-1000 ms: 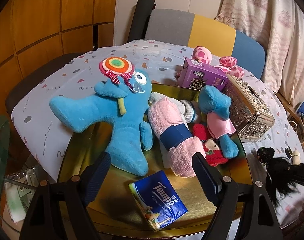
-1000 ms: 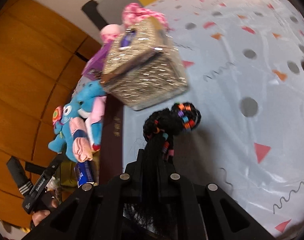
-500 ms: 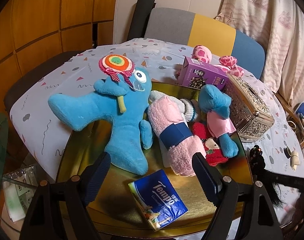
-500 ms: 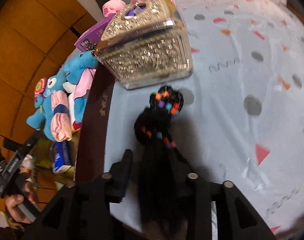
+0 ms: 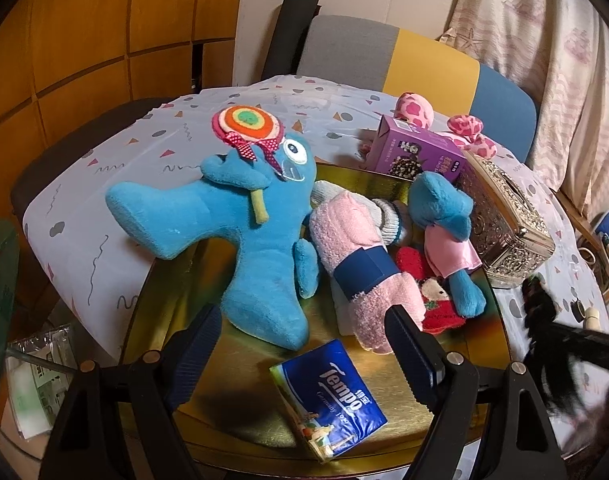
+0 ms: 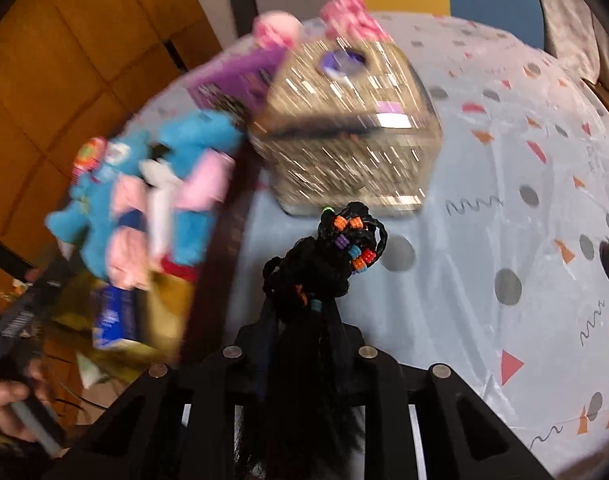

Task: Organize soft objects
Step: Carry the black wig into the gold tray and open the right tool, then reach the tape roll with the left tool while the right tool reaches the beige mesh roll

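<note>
My left gripper (image 5: 302, 316) hangs open over the near part of the gold tray (image 5: 164, 292), above a blue Tempo tissue pack (image 5: 332, 396). On the tray lie a big blue plush (image 5: 256, 232), a rolled pink towel with a blue band (image 5: 356, 256), a small blue plush in a pink dress (image 5: 444, 224) and a little red plush (image 5: 428, 292). My right gripper (image 6: 304, 320) is closing on a black braided hairpiece with coloured beads (image 6: 328, 264). Its strands run between the jaws, which press on them, just right of the tray.
An ornate silver box (image 6: 344, 140) stands right behind the hairpiece, beside a purple carton (image 5: 416, 156) and a pink spotted plush (image 5: 412, 106). The patterned tablecloth (image 6: 504, 200) stretches to the right, with small items near its edge. A hand (image 6: 8, 404) holds the left gripper.
The right gripper's jaws spread apart around the hairpiece, then narrowed on it again. The right view rolled, shifted and is now blurred. The left gripper has not moved.
</note>
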Tool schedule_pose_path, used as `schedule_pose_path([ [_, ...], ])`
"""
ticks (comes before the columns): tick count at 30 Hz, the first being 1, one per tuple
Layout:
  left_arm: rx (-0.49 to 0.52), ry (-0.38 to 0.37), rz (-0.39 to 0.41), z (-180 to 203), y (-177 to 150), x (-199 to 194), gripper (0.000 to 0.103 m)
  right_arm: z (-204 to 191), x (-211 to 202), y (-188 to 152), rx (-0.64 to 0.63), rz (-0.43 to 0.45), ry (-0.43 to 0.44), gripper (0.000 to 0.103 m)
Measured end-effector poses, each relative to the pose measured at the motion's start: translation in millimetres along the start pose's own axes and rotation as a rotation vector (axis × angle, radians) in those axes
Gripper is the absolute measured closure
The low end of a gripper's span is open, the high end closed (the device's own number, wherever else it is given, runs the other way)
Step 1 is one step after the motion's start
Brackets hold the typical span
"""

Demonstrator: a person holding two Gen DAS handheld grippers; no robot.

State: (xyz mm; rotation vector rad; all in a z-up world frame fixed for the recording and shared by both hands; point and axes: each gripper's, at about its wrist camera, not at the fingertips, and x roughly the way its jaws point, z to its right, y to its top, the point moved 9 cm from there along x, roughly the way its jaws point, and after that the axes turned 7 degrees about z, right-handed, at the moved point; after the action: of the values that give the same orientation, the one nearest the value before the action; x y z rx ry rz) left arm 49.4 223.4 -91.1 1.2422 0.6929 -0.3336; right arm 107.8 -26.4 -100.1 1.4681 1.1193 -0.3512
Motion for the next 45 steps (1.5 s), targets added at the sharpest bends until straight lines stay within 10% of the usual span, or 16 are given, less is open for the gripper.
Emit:
schedule_pose_path([
  [9,-0.020,0.020,0.007,-10.2,1.1,-2.2,0.019,-86.2,-13.3,45.8,-0.044,0.097,0.183,0.083],
  [17,-0.032,0.036,0.018,-20.8,2.4,-7.6,0.016,-128.8,60.0,36.8,-0.092,-0.014,0.194,0.081],
  [27,-0.026,0.038,0.019,-21.6,2.0,-7.6,0.016,-115.8,70.0,12.6,-0.078,-0.057,0.174,0.076],
  [45,0.082,0.012,0.069,14.9,13.7,-24.6,0.016,-38.4,-12.1,44.5,0.012,0.174,0.078,0.070],
])
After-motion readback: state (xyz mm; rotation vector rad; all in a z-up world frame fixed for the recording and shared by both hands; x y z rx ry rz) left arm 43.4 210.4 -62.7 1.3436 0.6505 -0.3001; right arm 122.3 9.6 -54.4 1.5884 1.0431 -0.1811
